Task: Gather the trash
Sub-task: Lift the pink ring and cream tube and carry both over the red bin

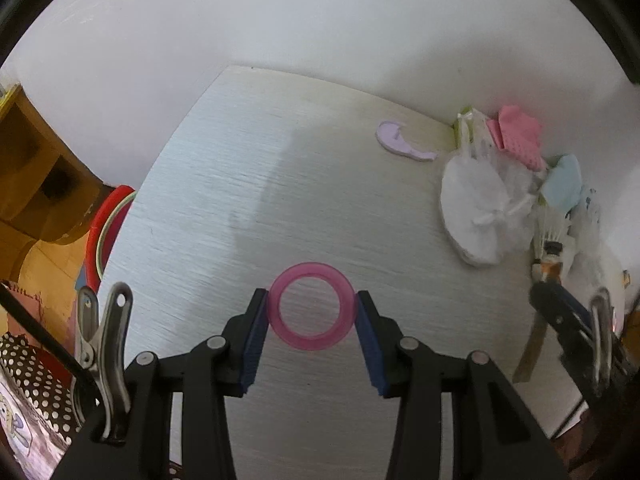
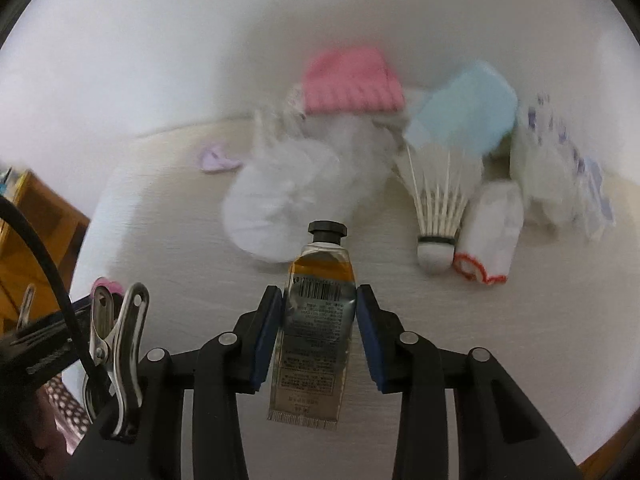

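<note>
Left gripper (image 1: 312, 312): its blue-padded fingers (image 1: 254, 340) are pinched on a pink ring (image 1: 311, 306), one pad on each side of the rim.
Pink ring: translucent, held flat above the pale wood-grain bench (image 1: 240, 200).
Right gripper (image 2: 318, 320): its fingers (image 2: 266, 336) are clamped on a crumpled metal tube (image 2: 316, 328) at mid-length.
Tube: black cap pointed away from the camera, crimped end toward it; a barcode and blocks of small print are seen, too fine to be read; no brand can be made out.
Bench, far side: a white plastic bag (image 2: 280, 200), a shuttlecock (image 2: 436, 216), a white cloth with orange trim (image 2: 488, 240), pink (image 2: 352, 80) and blue (image 2: 464, 108) sponges and a lilac scrap (image 1: 404, 142) are gathered by the wall.
</note>
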### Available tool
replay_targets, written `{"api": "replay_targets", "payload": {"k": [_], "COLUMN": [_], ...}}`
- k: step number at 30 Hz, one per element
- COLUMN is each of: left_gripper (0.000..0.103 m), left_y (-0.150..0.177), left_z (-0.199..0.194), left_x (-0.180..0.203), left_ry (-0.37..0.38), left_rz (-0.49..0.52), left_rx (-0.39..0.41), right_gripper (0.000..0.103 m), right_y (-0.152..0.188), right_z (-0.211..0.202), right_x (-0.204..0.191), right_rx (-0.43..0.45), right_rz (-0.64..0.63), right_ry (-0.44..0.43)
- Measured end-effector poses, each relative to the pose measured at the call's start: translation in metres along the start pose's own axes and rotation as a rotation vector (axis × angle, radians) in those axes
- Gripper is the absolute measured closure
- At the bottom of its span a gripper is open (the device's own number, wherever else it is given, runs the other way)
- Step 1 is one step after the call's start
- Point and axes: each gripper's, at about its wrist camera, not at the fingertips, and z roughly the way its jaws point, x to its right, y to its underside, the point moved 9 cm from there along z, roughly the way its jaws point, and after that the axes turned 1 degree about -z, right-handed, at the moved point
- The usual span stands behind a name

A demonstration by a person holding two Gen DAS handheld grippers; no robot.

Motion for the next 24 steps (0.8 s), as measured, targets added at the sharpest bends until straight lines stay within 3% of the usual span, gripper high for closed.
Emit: {"api": "replay_targets", "payload": {"k": [6,11,15,24], "left_gripper": [0.058,0.058,0.058,0.058], "left_y": [-0.009,-0.025,-0.039,-0.048], "left_z": [-0.016,-0.035,-0.040,-0.047], "left_x": [0.013,0.020,0.006,-0.048], "left_ry": [-0.002,0.024,0.018,0.029], "left_rz": [0.036,0.117,0.128,0.072], "left_rx": [0.010,0.106,0.143,0.147], "right_gripper": [0.064,0.064,0.064,0.064], "right_y": [0.009,0.015,0.012,-0.021], "right_z": [-0.029,-0.039,-0.030,-0.028], "right_x": [0.005,0.001,-0.021,-0.064], "right_rx": [0.024,0.002,0.005,0.052], "right_rz": [-0.009,0.010,0.015,-0.024], "right_ry": [-0.006,-0.025,-0.058,-0.097]}}
